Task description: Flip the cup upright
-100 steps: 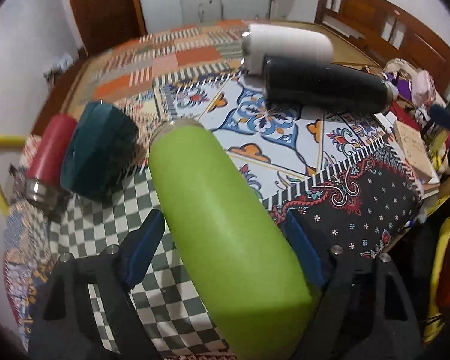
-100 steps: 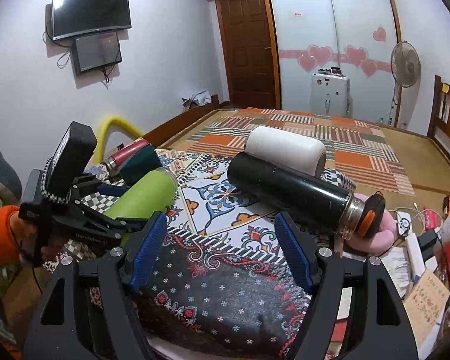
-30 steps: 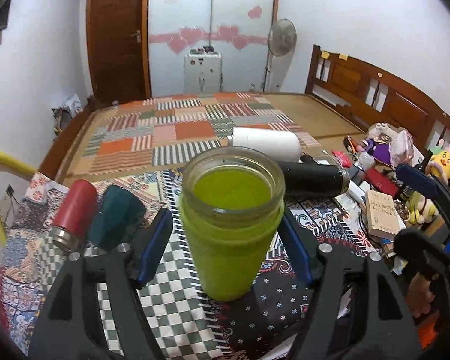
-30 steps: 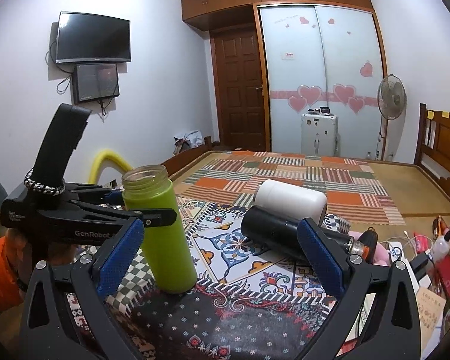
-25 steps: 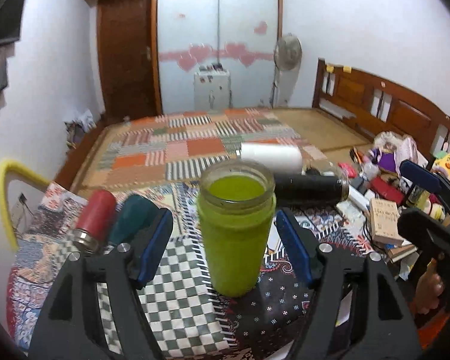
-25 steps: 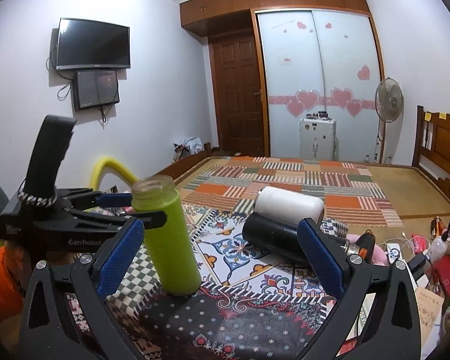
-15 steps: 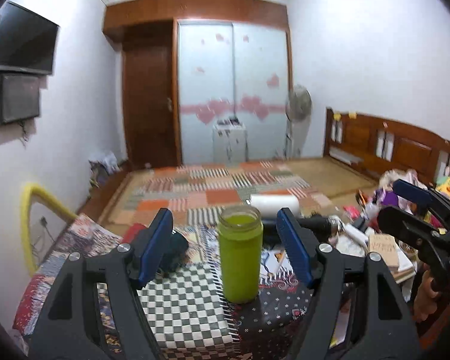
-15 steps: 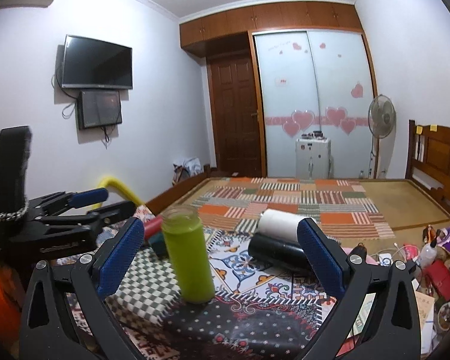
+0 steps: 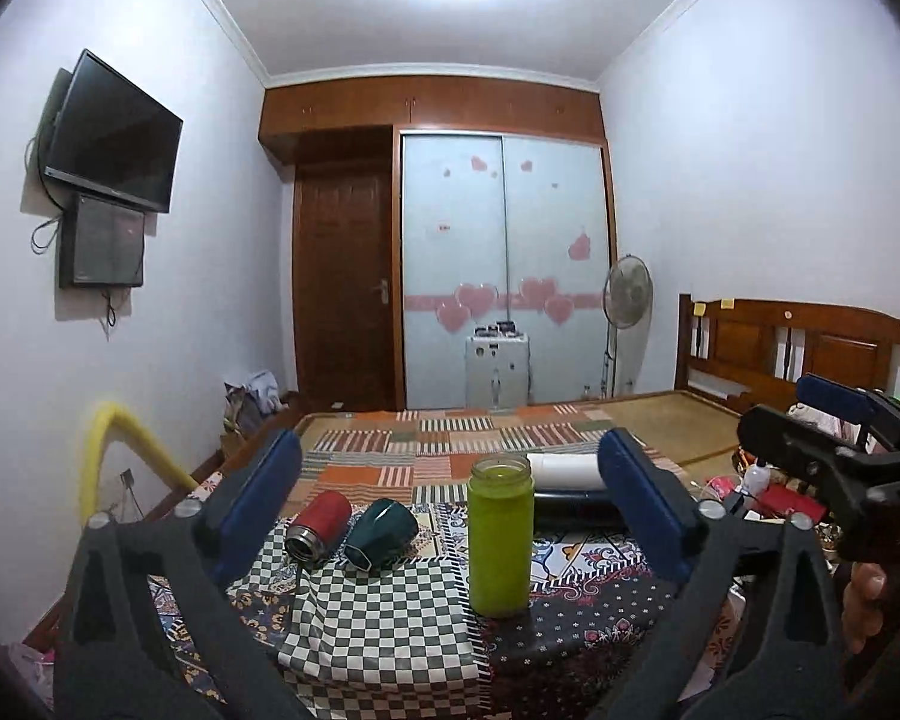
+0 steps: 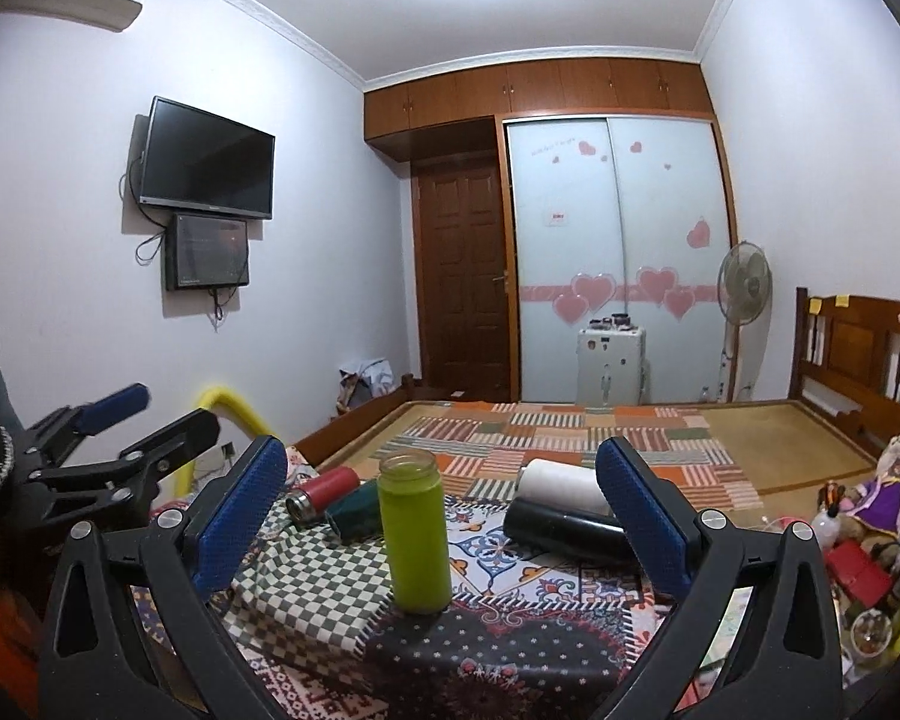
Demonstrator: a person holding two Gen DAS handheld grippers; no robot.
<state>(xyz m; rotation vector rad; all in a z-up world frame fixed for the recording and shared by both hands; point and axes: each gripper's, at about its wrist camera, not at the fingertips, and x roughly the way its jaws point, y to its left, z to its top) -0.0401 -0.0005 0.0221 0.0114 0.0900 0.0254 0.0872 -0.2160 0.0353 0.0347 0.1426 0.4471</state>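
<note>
The lime green cup stands upright, mouth up, on the patterned cloths of the table; it also shows in the right wrist view. My left gripper is open and empty, pulled well back from the cup. My right gripper is open and empty, also back from the table. Each gripper shows in the other's view, the left one at the left and the right one at the right.
A red flask and a dark green cup lie on their sides left of the green cup. A black flask and a white cup lie on their sides behind right. Clutter crowds the table's right edge.
My left gripper stood the green cup upright, let go of it and drew back and up. The right gripper also drew back and rose; the cup stays standing.
</note>
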